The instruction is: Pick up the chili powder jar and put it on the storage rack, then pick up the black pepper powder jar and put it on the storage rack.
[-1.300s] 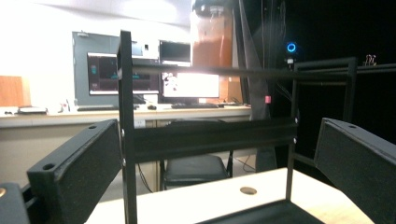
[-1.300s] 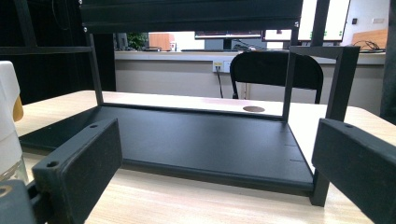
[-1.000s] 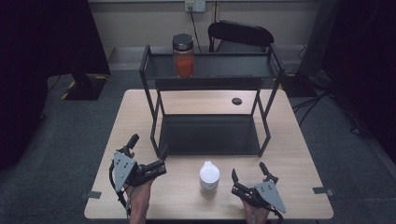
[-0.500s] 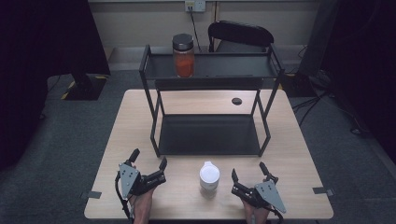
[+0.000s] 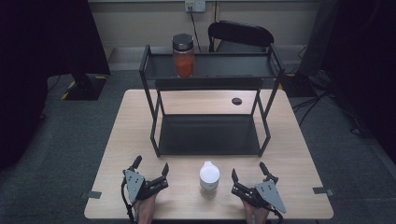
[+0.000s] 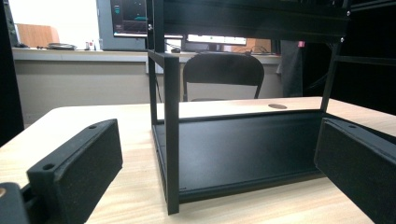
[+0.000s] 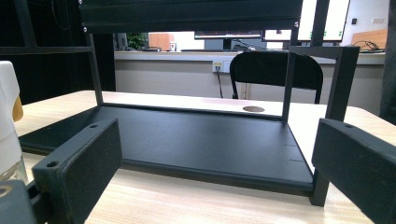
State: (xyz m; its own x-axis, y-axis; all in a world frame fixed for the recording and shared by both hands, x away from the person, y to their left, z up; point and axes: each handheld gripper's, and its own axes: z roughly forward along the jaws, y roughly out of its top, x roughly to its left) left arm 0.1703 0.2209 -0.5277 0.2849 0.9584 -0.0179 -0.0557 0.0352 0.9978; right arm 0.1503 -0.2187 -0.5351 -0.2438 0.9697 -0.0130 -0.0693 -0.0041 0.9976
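White bottle (image 5: 209,175) upright, between open grippers

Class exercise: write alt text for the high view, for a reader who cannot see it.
A white-capped bottle stands near the front edge of a wooden table, between the open left gripper and open right gripper. Behind it is a black two-tier shelf rack, with an orange-filled jar on its top tier.

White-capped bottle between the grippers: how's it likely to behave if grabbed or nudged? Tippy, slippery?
The bottle stands upright and looks taller than wide, so a nudge near the white cap would probably tip it. Its lower body looks clear and smooth in the right gripper view, so likely somewhat slippery; grip low, below the cap. Once on its side, the round shape would probably roll.
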